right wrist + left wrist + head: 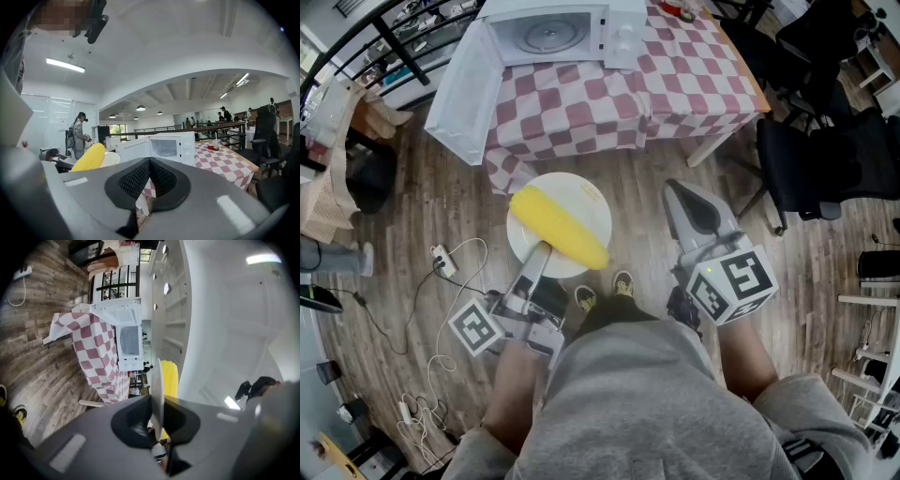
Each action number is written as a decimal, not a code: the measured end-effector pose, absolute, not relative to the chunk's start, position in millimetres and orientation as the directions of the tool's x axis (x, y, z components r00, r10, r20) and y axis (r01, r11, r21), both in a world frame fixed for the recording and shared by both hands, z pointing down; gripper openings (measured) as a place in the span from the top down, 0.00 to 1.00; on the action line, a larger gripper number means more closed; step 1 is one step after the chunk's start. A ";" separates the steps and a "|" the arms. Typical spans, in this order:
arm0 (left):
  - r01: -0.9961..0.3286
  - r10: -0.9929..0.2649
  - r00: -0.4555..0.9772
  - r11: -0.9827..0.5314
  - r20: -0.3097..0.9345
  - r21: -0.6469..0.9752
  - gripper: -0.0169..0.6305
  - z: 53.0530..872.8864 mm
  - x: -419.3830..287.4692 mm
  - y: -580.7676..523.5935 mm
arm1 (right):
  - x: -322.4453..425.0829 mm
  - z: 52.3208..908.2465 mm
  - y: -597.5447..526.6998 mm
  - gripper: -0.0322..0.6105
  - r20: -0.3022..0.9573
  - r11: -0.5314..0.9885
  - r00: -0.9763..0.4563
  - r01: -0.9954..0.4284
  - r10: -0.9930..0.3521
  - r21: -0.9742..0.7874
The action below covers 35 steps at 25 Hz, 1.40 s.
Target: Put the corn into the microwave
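Holding the white plate (pixel 574 185) by its near rim with my left gripper (pixel 546 251), jaws pinched tight on the edge. Corn (pixel 558 228) lies across the plate's middle, out over the wood floor, short of the table (pixel 675 75). Microwave (pixel 553 33) sits by the table's left edge, door swung open. My right gripper (pixel 682 195) hangs beside the plate, jaws closed on nothing.
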State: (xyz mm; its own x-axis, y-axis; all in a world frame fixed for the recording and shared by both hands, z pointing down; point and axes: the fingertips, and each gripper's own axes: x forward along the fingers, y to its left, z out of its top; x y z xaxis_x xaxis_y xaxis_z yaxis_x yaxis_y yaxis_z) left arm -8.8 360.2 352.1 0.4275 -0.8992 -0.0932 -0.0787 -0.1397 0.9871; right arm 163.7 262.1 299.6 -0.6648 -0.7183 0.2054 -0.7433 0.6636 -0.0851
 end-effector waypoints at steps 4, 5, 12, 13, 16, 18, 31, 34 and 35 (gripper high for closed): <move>-0.078 -0.898 0.430 -0.145 -0.098 0.986 0.93 350.8 -18.1 364.0 | 155.2 299.1 268.6 0.95 0.202 0.663 -0.662 -0.745 -0.722 -0.073; -0.077 -0.898 0.429 -0.147 -0.100 0.986 0.93 350.6 -20.6 364.9 | 153.0 298.8 270.2 0.95 0.202 0.661 -0.660 -0.747 -0.724 -0.071; -0.074 -0.894 0.434 -0.157 -0.110 0.985 0.93 347.7 -37.6 374.8 | 143.6 291.3 277.8 0.95 0.165 0.620 -0.634 -0.774 -0.756 -0.132; -0.073 -0.893 0.436 -0.158 -0.111 0.985 0.93 347.9 -39.6 376.3 | 142.4 291.7 279.0 0.95 0.164 0.617 -0.631 -0.775 -0.758 -0.133; -0.072 -0.893 0.436 -0.157 -0.111 0.985 0.93 350.1 -44.2 379.4 | 137.9 293.8 282.8 0.95 0.165 0.618 -0.634 -0.773 -0.755 -0.143; -0.069 -0.895 0.432 -0.152 -0.108 0.986 0.93 351.1 -45.8 381.7 | 135.3 293.9 284.3 0.95 0.166 0.620 -0.637 -0.771 -0.753 -0.146; -0.066 -0.890 0.443 -0.149 -0.105 0.987 0.93 348.6 -44.3 340.2 | 127.4 299.8 237.8 0.95 0.175 0.632 -0.649 -0.761 -0.740 -0.149; -0.071 -0.891 0.443 -0.148 -0.101 0.986 0.93 350.4 -42.4 318.7 | 128.9 303.7 215.6 0.95 0.180 0.634 -0.650 -0.760 -0.739 -0.141; -0.069 -0.892 0.441 -0.145 -0.100 0.987 0.93 351.7 -41.1 310.3 | 129.5 305.6 207.5 0.95 0.182 0.636 -0.651 -0.759 -0.737 -0.140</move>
